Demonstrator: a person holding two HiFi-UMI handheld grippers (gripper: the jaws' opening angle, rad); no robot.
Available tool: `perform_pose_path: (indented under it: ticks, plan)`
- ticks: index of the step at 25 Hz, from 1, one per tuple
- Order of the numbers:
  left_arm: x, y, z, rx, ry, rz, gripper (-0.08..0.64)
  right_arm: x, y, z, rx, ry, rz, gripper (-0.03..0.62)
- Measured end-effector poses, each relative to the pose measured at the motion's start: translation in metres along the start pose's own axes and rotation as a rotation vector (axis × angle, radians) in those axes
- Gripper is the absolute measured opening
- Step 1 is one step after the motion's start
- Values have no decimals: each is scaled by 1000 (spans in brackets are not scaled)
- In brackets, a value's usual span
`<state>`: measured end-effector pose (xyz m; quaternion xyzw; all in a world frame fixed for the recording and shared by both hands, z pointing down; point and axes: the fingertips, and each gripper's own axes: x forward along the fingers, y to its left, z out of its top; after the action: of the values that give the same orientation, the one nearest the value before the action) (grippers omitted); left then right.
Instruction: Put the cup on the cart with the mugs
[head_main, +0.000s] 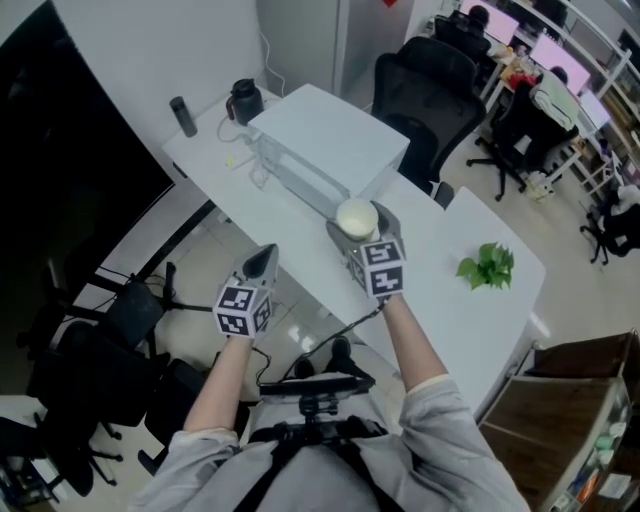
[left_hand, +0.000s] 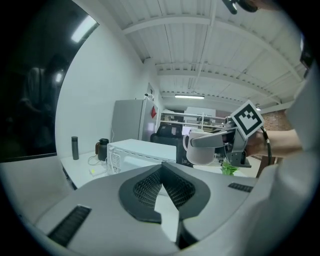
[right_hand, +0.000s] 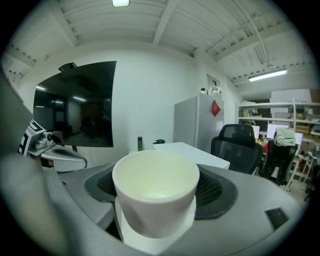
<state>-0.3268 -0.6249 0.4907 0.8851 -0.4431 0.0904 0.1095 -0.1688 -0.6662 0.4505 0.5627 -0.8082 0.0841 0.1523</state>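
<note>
A white cup (head_main: 356, 217) with a handle is held above the white table (head_main: 450, 330), just in front of the white box-shaped appliance. My right gripper (head_main: 358, 224) is shut on it, jaws wide around its body. In the right gripper view the cup (right_hand: 156, 192) stands upright and empty between the dark pads (right_hand: 212, 192). From the left gripper view, the cup (left_hand: 200, 150) hangs in the right gripper's jaws with its handle to the left. My left gripper (head_main: 264, 260) hovers off the table's near edge, jaws shut with nothing in them (left_hand: 162, 170). No cart with mugs is clearly seen.
A white appliance (head_main: 330, 145) sits on the table, with a dark bottle (head_main: 183, 116) and a black jug (head_main: 245, 100) behind it. A small green plant (head_main: 487, 266) lies to the right. Black office chairs (head_main: 430, 100) stand beyond. A brown shelf unit (head_main: 575, 400) is at the lower right.
</note>
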Motion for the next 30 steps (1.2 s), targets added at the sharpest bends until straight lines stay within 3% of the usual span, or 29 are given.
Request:
perform_pose_path:
  ticks: [7, 17, 21, 30]
  plan:
    - [-22, -12, 6, 17, -33, -91, 3, -44, 8, -12, 32, -17, -79, 442]
    - [-6, -102, 1, 94, -5, -301, 3, -161, -42, -61, 155, -21, -300, 442]
    - [4, -159, -8, 111, 10, -402, 3, -225, -75, -95, 200, -27, -429, 442]
    - [-14, -346, -44, 209, 60, -660, 3, -417, -111, -175, 307, -37, -682, 442]
